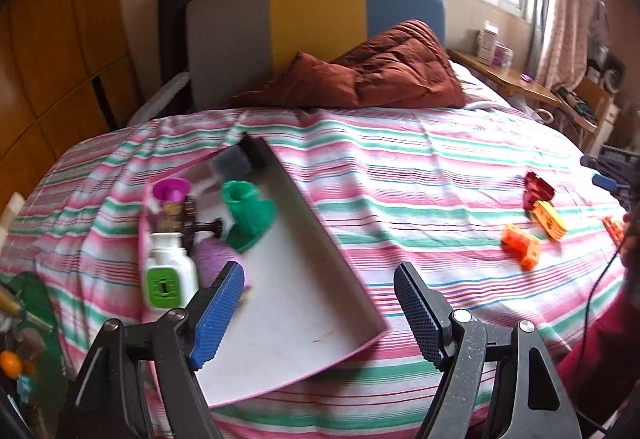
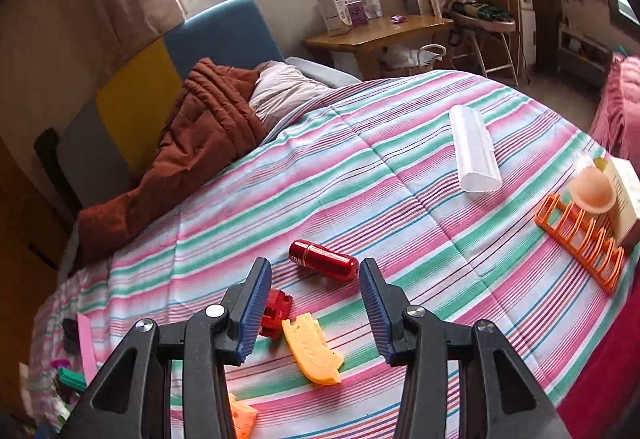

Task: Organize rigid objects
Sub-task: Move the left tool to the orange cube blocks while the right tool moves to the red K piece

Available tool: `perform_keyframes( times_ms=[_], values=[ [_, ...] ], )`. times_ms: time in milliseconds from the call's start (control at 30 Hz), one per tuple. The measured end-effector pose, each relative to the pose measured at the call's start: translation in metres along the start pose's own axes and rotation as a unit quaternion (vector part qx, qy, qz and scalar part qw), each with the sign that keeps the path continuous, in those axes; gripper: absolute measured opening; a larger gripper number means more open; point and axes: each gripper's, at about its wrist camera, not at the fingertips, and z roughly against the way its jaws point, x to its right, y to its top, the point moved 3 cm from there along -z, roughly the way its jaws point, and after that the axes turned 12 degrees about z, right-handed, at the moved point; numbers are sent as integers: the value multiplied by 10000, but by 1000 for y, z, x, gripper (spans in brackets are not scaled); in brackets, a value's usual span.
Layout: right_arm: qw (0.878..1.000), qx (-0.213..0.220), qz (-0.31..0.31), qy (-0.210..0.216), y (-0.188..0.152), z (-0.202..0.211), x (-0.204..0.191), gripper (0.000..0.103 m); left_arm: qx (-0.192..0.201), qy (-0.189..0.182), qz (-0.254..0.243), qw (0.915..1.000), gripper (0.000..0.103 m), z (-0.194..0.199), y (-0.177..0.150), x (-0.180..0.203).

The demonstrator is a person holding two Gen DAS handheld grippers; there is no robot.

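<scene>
Hovering over the striped bed point(image 2: 400, 167), right gripper point(image 2: 316, 303) jaws apparently empty.

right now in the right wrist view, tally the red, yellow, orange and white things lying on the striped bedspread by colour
red: 2, capsule and toy block
yellow: 1, curved piece
orange: 2, rack and chunk at the bottom edge
white: 1, long case
total: 6
</scene>
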Motion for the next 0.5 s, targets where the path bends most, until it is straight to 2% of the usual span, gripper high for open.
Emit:
perform_keyframes(
  times_ms=[200, 400, 500],
  values=[
    [9999, 133, -44, 59, -1, 8, 1, 46, -529, -625, -457, 9956, 78, -27, -10, 63],
    [9992, 130, -336, 175, -1, 6, 8, 46, -1332, -1229, -543, 9819, 72, -60, -26, 120],
    [9989, 107, -409, 218, -1, 5, 10, 46, -1580, -1432, -500, 9757, 69, -71, -30, 145]
  ],
)
